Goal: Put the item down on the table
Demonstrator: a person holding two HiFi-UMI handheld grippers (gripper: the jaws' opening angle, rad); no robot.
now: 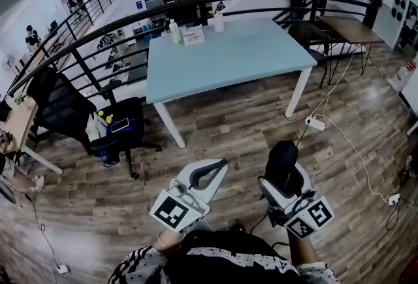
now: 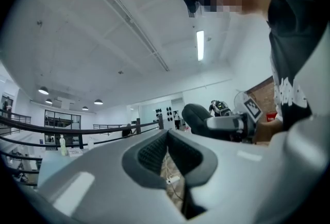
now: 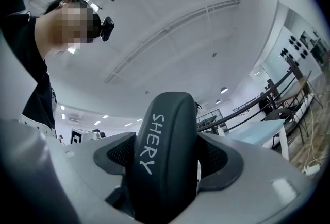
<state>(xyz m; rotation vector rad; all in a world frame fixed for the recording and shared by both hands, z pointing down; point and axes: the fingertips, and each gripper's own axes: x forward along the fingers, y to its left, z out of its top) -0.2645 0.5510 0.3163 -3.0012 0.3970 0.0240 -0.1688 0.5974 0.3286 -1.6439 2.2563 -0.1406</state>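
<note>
The black item (image 1: 281, 155) is clamped in the right hand-held gripper (image 1: 285, 179), well short of the worktop (image 1: 248, 57) and over the wooden floor (image 1: 228, 126). In the right gripper view the item (image 3: 165, 156) fills the gap between the two jaws, which press on its sides. Its long axis runs along the jaws, and its rounded end sticks out past the fingertips. White letters reading "SHERY" run along its length. In the head view that rounded end points forward, away from the person and toward the worktop's near edge.

The left hand-held gripper (image 1: 221, 164) is just beside the right one, at about the same height. Its jaws meet at the tips with nothing between them. In the left gripper view only floor and a white cable show through the hollow between its pads (image 2: 149, 153).

The worktop is light blue with white legs. The things on it stand along its far edge by the black railing (image 1: 196, 5): a bottle (image 1: 174, 31), a small white card or box (image 1: 193, 34) and a second bottle (image 1: 218, 20). What the bottles hold cannot be made out. The rest of the surface, including the near edge and the right end, is bare.

To the left, a black chair (image 1: 127, 123) carries small bottles with yellow caps (image 1: 95, 126) and a phone (image 1: 119, 124) on its seat. A white power strip (image 1: 315, 123) and its cable lie on the floor off the worktop's right leg. The floor between the person and the near edge is open.
</note>
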